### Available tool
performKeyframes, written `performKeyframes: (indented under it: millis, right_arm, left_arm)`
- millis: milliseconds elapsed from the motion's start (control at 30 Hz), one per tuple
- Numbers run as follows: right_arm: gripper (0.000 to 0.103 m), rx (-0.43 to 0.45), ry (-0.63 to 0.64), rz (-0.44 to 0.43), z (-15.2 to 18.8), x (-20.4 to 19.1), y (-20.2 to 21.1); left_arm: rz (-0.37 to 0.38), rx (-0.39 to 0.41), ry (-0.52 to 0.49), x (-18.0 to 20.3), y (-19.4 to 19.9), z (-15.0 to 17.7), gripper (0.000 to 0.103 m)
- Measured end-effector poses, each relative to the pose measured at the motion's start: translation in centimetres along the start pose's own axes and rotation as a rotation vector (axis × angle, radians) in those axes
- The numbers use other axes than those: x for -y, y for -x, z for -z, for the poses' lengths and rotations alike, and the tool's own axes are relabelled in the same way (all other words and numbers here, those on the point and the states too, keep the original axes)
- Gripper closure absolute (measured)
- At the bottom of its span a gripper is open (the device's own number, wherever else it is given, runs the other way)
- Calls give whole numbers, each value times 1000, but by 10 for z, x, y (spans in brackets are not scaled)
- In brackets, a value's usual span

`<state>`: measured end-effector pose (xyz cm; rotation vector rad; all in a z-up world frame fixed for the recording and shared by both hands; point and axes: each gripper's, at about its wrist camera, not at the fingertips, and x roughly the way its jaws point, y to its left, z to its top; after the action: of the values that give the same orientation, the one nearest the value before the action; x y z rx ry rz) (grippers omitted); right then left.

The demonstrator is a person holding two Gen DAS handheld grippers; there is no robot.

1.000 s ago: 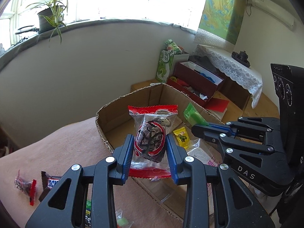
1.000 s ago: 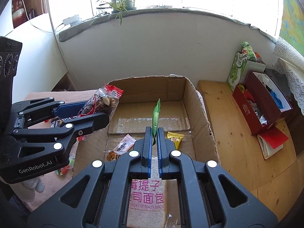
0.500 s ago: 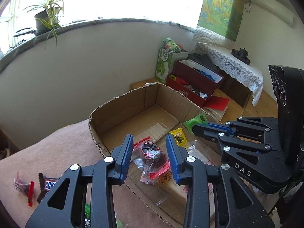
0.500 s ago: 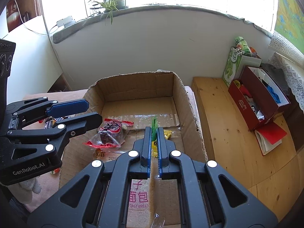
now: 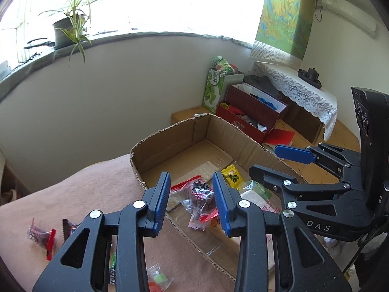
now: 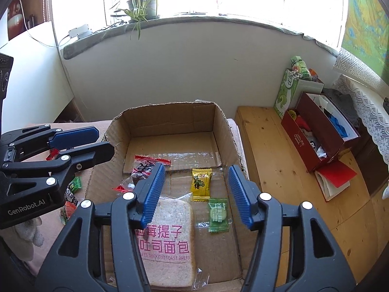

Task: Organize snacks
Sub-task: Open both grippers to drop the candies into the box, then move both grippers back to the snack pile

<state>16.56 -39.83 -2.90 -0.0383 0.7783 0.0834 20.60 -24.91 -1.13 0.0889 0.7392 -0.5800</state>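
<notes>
An open cardboard box [image 6: 170, 119] [image 5: 170, 138] sits on a pink-covered table. Inside lie a red-edged clear packet of dark snack [image 6: 142, 169] [image 5: 201, 194], a yellow candy [image 6: 200, 181] [image 5: 232, 176], a green candy [image 6: 218, 215] and a packet of toast bread [image 6: 167, 243]. My left gripper [image 5: 192, 202] is open and empty above the box's near-left wall; it also shows in the right wrist view [image 6: 97, 141]. My right gripper [image 6: 194, 194] is open and empty over the box; it also shows in the left wrist view [image 5: 265, 160].
Loose snacks lie on the pink cloth [image 5: 85, 189] left of the box: a red-edged packet [image 5: 41, 236], a dark bar [image 5: 69, 228] and small green ones [image 5: 158, 278]. A wooden bench [image 6: 279, 170] with a red box [image 6: 318, 136] stands right. A wall is behind.
My left gripper opened and dropped the red-edged packet into the box. My right gripper opened and let go of the green candy, which now lies flat in the box.
</notes>
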Motion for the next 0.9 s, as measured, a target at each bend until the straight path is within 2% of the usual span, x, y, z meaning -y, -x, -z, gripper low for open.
performKeyframes:
  millis: [367,433,667,900]
  right_arm:
    - [33,30,33,-36,1,-37,22]
    - [33,32,39,-58,2,-47,25]
    - [33,39,88,-146,11,-94,37]
    - [33,9,110,-257,39,-150,38]
  left_arm:
    - [-48,31,47,-42,35,11,62]
    - [-67,38,65,-55,43,16,59]
    - [-120,33,140,-108,61,39,59]
    - [-110,-20,209,-139,58,70,59]
